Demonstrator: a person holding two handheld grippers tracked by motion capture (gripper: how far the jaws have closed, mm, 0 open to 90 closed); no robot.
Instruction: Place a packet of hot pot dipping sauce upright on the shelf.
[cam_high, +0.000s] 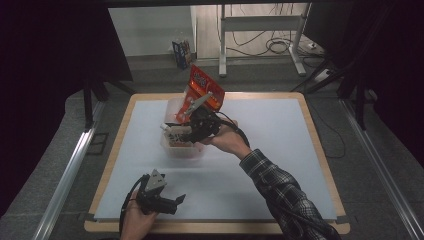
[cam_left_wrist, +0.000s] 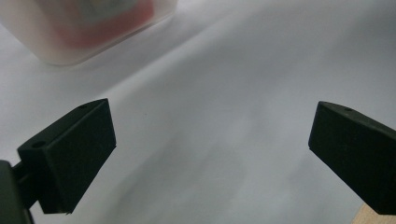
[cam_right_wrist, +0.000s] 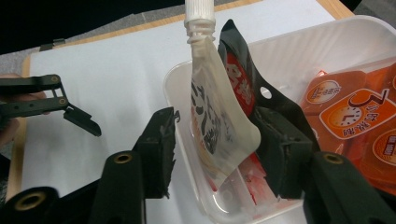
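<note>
Here the right claw (cam_right_wrist: 212, 154) stands half open astride the near wall of the clear tub (cam_right_wrist: 322, 37), its pads off the white spouted pouch (cam_right_wrist: 219, 116) between them, apparently so the pouch can settle among the orange packets (cam_right_wrist: 350, 112) (several; I cannot count them). One tub, one spouted pouch. The left claw (cam_left_wrist: 210, 140) hangs wide open and empty over the white surface (cam_left_wrist: 233, 70), seemingly idle.
</note>
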